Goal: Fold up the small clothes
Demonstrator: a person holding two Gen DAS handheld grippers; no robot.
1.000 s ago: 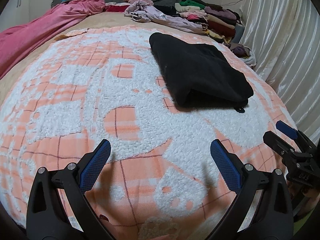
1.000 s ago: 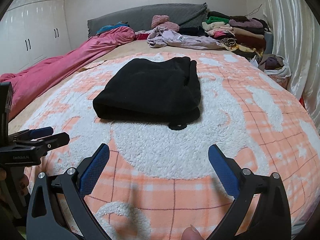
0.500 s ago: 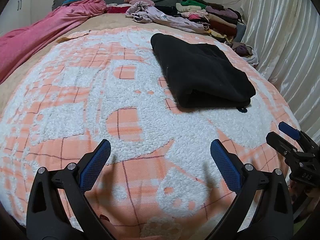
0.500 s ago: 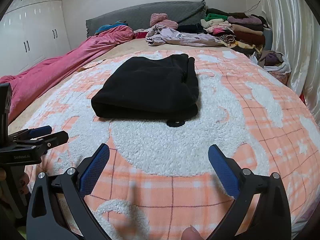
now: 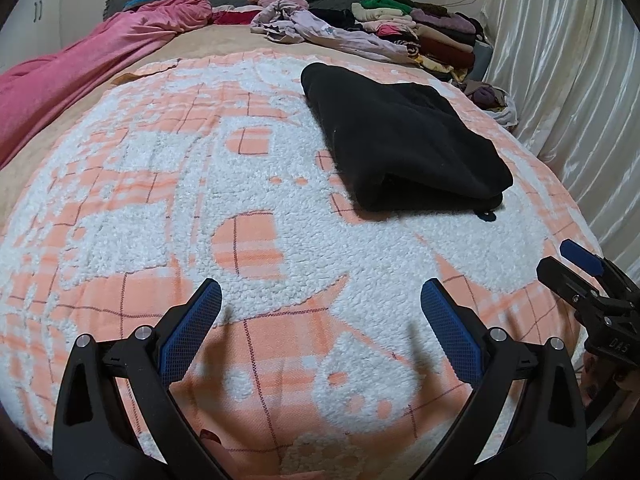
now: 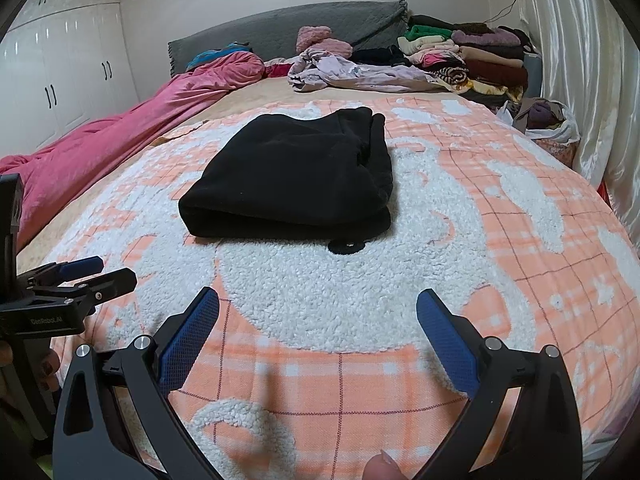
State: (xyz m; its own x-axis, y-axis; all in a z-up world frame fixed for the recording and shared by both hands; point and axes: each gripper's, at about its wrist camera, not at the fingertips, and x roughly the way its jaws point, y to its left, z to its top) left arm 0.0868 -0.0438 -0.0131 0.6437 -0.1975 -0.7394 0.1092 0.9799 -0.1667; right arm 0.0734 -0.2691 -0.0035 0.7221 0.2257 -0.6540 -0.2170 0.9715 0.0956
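Observation:
A black fleece garment (image 5: 404,148) lies folded into a thick rectangle on the orange-and-white blanket (image 5: 248,240); in the right wrist view the same garment (image 6: 296,176) sits straight ahead, with a small round black tab (image 6: 347,246) sticking out at its near edge. My left gripper (image 5: 320,300) is open and holds nothing, near the bed's front edge and well short of the garment. My right gripper (image 6: 318,312) is open too, with nothing in it. Each gripper appears in the other's view: the right one (image 5: 576,268) at the far right, the left one (image 6: 96,272) at the far left.
A pink duvet (image 6: 120,136) runs along the left side of the bed. Loose lilac clothes (image 6: 352,74) and a stack of folded clothes (image 6: 472,56) lie by the grey headboard (image 6: 280,32). A bag of clothes (image 6: 548,120) sits at the right by the white curtain (image 6: 592,60). White wardrobes (image 6: 60,72) stand at left.
Both grippers have drawn back slightly from the folded garment and lifted a little; both stay open. The garment has not moved.

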